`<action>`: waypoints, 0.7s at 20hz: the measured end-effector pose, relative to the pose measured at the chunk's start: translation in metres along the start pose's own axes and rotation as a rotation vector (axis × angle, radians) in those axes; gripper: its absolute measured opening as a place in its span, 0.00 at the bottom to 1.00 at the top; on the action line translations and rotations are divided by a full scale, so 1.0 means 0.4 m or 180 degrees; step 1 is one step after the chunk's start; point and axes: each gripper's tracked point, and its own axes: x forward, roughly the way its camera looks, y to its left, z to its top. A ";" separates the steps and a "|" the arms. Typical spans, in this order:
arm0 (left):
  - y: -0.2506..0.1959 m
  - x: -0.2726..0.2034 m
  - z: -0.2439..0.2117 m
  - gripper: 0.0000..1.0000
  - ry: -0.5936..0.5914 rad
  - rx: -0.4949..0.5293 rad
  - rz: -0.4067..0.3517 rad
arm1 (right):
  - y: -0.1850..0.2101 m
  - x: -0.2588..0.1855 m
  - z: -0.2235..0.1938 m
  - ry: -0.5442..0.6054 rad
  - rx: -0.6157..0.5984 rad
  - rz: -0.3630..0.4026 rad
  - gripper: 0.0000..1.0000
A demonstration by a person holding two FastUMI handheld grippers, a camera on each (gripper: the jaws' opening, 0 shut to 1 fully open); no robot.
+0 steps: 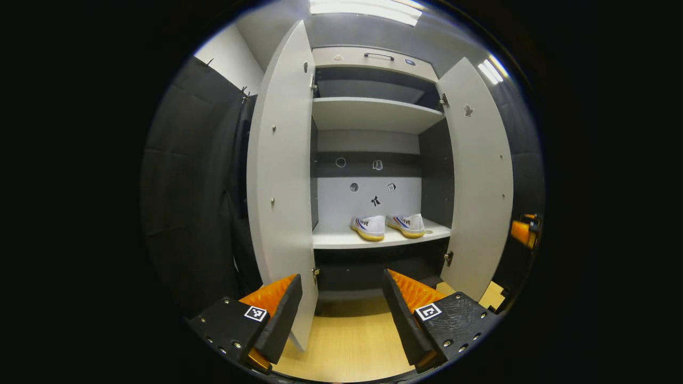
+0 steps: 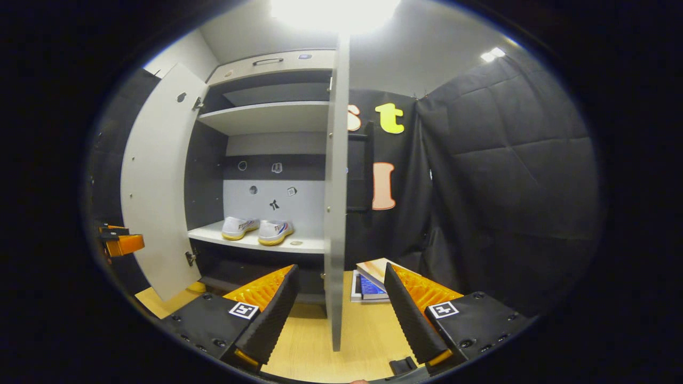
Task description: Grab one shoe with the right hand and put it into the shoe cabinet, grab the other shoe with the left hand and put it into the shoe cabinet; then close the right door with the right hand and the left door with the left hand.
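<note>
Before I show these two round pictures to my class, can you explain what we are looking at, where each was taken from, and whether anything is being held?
A person holds a two-finger gripper in each hand, each carrying a camera looking along its fingers. The left gripper faces the open shoe cabinet; the right gripper has the edge of the right door straight ahead. Both shoes sit side by side on the lower shelf. The left door also stands open. Both grippers are open and hold nothing. Books lie on the wooden floor.
</note>
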 end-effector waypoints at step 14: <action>0.012 -0.038 0.022 0.81 -0.0049 0.0067 -0.0036 | -0.217 0.103 0.187 -0.0362 -0.0057 -0.0899 0.99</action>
